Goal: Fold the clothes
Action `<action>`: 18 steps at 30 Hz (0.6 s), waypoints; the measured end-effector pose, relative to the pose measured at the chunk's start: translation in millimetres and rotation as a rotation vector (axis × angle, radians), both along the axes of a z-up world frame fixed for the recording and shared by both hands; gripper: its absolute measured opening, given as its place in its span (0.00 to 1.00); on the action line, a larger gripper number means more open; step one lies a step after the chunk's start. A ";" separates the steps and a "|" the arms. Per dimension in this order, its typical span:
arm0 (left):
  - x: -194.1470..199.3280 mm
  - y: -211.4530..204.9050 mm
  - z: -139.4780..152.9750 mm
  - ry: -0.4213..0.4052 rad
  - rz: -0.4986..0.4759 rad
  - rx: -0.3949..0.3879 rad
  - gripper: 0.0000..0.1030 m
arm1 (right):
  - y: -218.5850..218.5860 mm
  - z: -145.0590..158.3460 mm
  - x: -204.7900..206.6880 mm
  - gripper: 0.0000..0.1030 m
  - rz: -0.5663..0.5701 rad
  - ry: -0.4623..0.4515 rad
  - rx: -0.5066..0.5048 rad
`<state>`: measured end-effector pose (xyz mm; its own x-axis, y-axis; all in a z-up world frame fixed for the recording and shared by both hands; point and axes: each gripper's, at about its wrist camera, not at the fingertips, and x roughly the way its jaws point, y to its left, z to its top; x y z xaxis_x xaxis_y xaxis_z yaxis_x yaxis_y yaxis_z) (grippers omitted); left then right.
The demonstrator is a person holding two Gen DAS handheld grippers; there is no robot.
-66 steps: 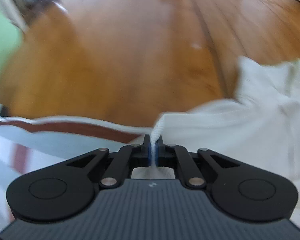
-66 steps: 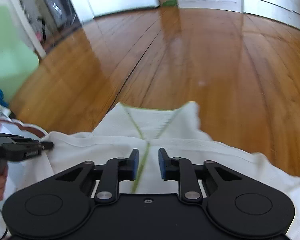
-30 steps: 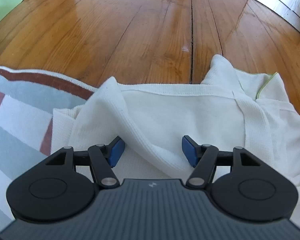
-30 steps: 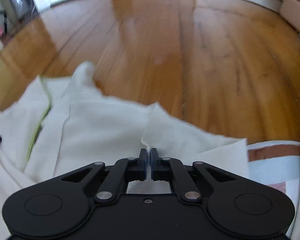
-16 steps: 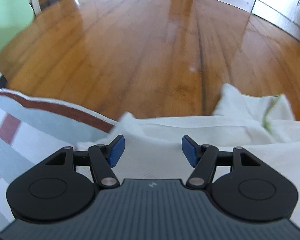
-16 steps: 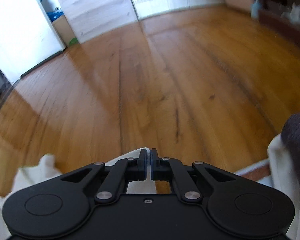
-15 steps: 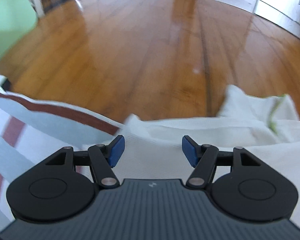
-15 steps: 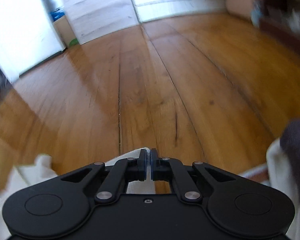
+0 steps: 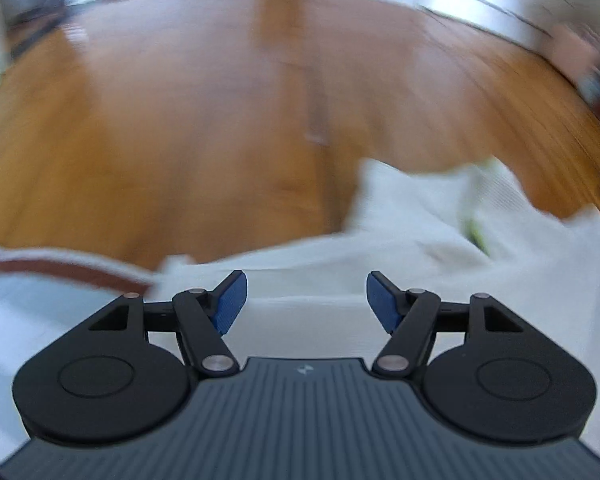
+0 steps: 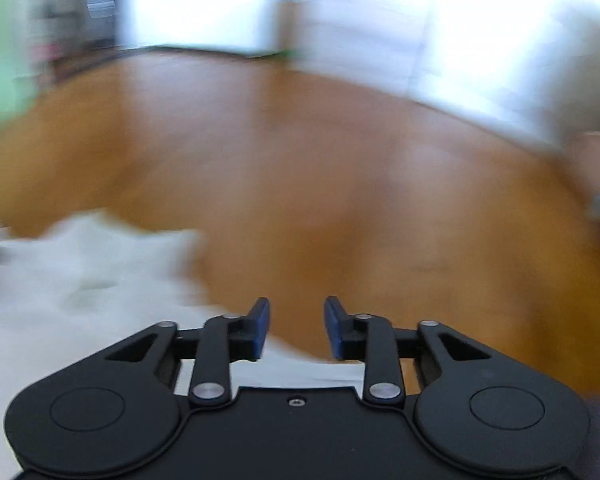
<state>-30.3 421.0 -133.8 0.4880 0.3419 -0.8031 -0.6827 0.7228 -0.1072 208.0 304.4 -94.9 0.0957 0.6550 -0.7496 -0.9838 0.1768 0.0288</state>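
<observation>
Release of the white garment (image 9: 440, 264) is what has just changed: a second ago the right gripper (image 10: 294, 326) was pinched tight on a fold of the cloth, and now its jaws are opening, with only bare wood floor (image 10: 340, 200) showing between the blue pads (image 10: 260, 320) and no fabric caught there. The left gripper (image 9: 303, 304) is wide open and holds nothing, as it was a second ago; its pads hover just above the cloth without pressing it. Both views are smeared by motion. In the left wrist view the garment lies below and beyond the gripper, spreading from 6 o'clock out to 3 o'clock, with a thin lime-green trim (image 9: 476, 232) visible near 2 o'clock. A striped rug (image 9: 40, 280), grey with a rust-red band, lies under its near edge at 9 o'clock. In the right wrist view the garment (image 10: 80, 280) sits from 9 to 7 o'clock, and a strip of it runs under the gripper. Judging from this, one fold has probably just been laid down and let go, so neither hand now controls the cloth. The next fold would call for a fresh grasp on an edge or corner; how neat the fold lies is too blurred to tell.
</observation>
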 end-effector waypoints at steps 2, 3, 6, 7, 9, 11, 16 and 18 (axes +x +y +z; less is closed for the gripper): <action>18.1 -8.3 -6.7 0.013 -0.108 -0.010 0.64 | 16.5 -5.9 -12.7 0.38 0.120 0.083 -0.051; 25.9 -15.4 -9.9 0.028 -0.159 0.004 0.61 | 24.2 -9.7 -19.8 0.39 0.168 0.101 -0.072; 44.6 -48.0 -20.1 0.130 -0.290 0.122 0.13 | 45.1 -25.9 -38.8 0.44 0.316 0.112 -0.146; 48.6 -55.7 -22.4 0.160 -0.310 0.148 0.06 | 52.2 -33.4 -42.4 0.45 0.353 0.098 -0.179; 50.6 -63.8 -20.1 0.168 -0.315 0.166 0.01 | 62.8 -43.1 -49.5 0.45 0.370 0.049 -0.215; 45.7 -67.3 -15.3 0.146 -0.309 0.175 0.01 | 64.6 -52.0 -51.1 0.46 0.378 0.022 -0.247; 27.9 -71.0 -10.9 0.112 -0.315 0.161 0.01 | 39.5 -50.2 -70.7 0.25 0.457 -0.084 -0.231; 21.9 -73.6 -12.5 0.123 -0.327 0.151 0.01 | 28.3 -47.8 -80.0 0.01 0.496 -0.139 -0.216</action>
